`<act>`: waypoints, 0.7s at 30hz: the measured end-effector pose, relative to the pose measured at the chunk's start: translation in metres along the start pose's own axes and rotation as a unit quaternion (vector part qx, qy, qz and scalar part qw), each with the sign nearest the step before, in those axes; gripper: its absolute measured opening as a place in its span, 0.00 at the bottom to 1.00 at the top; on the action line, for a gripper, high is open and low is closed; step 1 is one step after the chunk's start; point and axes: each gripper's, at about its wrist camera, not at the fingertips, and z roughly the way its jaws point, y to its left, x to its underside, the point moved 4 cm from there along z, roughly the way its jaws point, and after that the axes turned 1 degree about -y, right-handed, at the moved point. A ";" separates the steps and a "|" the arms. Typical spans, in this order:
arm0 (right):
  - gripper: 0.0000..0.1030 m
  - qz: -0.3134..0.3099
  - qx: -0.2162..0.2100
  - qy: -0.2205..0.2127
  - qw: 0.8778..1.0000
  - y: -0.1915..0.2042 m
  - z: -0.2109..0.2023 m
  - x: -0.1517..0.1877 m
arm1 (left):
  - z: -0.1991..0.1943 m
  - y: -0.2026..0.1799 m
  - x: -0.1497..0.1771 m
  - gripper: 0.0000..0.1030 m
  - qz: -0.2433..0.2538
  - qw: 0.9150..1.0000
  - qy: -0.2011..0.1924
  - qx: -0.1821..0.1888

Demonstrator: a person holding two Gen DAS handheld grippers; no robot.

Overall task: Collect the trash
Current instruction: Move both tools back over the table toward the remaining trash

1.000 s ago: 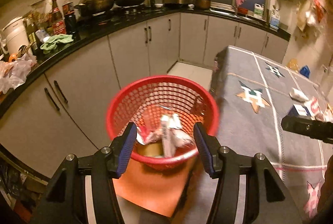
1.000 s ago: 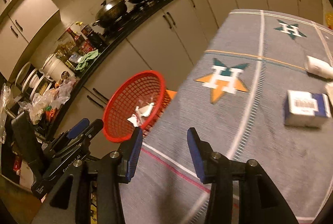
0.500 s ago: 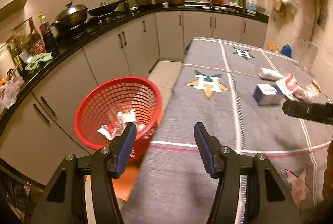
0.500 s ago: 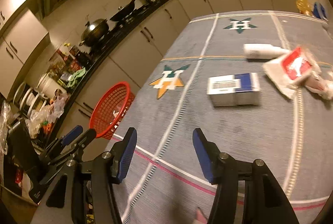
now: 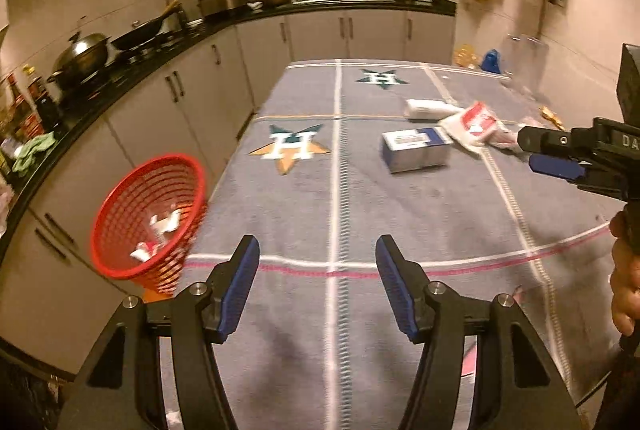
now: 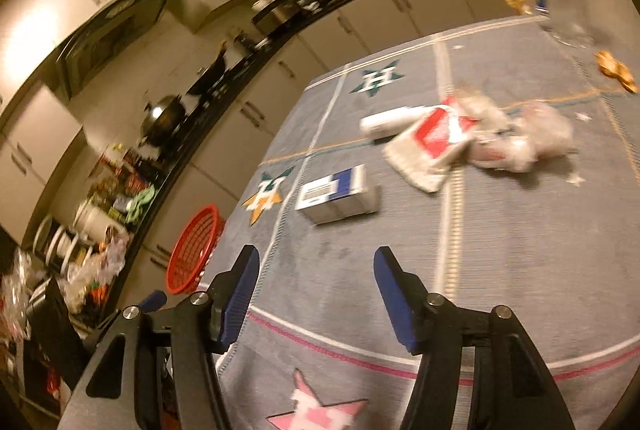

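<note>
A red mesh basket [image 5: 150,218] [image 6: 196,248] with crumpled trash in it stands beside the table's left edge. On the grey cloth lie a white-and-blue box [image 5: 416,149] [image 6: 338,196], a white roll [image 5: 428,108] [image 6: 390,121], a red-and-white wrapper [image 5: 472,124] [image 6: 434,142] and crumpled clear plastic [image 6: 524,138]. My left gripper [image 5: 316,262] hangs over the near cloth, jaws opening, nothing between them. My right gripper [image 6: 316,270] also opens, empty, short of the box; in the left wrist view its fingers [image 5: 554,150] show at the right edge, close to the wrapper.
A black counter [image 5: 120,86] with a wok, pots and bottles curves along the left and back walls above white cabinets. Orange scraps [image 6: 616,70] lie at the cloth's far right. A person's hand [image 5: 624,270] holds the right gripper.
Both grippers have swung right, away from the basket and over the table. The trash pile has come closer in the right wrist view, and the right jaws stand wider.
</note>
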 end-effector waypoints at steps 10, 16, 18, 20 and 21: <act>0.64 0.055 0.013 -0.030 0.998 -0.047 -0.027 -0.015 | 0.060 -0.047 -0.052 0.67 0.010 0.992 0.046 0.120; 0.65 0.071 0.018 -0.028 0.997 -0.063 -0.029 -0.014 | 0.111 -0.057 -0.090 0.67 0.004 0.990 0.048 0.132; 0.65 0.073 0.020 -0.027 0.997 -0.067 -0.028 -0.014 | 0.125 -0.058 -0.101 0.67 0.008 0.990 0.048 0.133; 0.65 0.075 0.020 -0.025 0.997 -0.071 -0.027 -0.014 | 0.143 -0.059 -0.111 0.68 0.007 0.990 0.049 0.135; 0.65 0.077 0.020 -0.025 0.996 -0.073 -0.026 -0.015 | 0.153 -0.060 -0.113 0.68 0.007 0.986 0.064 0.155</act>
